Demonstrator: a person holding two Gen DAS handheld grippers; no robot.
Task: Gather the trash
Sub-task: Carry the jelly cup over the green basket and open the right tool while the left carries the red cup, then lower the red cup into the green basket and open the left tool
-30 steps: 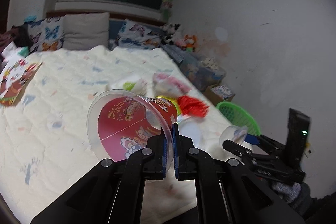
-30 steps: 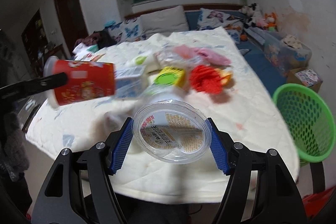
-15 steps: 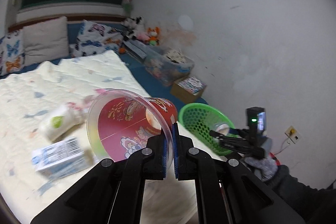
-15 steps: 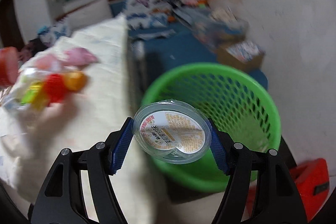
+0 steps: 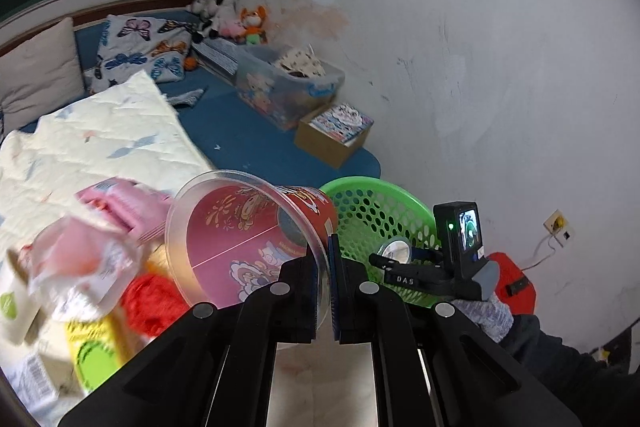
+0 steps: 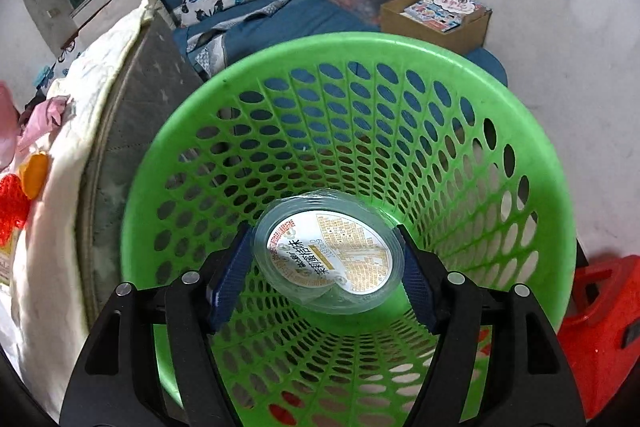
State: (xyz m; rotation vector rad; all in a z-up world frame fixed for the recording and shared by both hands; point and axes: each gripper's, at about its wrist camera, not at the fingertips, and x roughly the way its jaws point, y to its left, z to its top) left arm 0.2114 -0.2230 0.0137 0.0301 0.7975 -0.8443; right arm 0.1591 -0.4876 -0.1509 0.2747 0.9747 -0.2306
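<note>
A red printed plastic cup [image 5: 240,239] lies on its side in the air, and my left gripper [image 5: 329,255] is shut on its clear rim. It hangs over the bed's edge, just left of the green mesh basket [image 5: 360,187]. My right gripper [image 6: 326,259] points down into the green basket [image 6: 360,43]. Its jaws are opening, and a clear round lid [image 6: 328,255] with a printed label sits loose and turned between the blue pads. In the left wrist view that right gripper [image 5: 394,255] hovers over the basket's mouth with the lid [image 5: 395,250].
More trash lies on the quilted bed [image 5: 100,147]: pink wrappers [image 5: 120,203], a red net [image 5: 152,299], a yellow packet [image 5: 96,347]. A red stool [image 6: 600,327] stands right of the basket. A cardboard box [image 6: 436,15] and a plastic bin [image 5: 288,87] sit by the wall.
Both grippers swung right from over the bed to the basket. The right gripper sank into the basket's mouth, and the lid has turned between its pads. The cup stays gripped.
</note>
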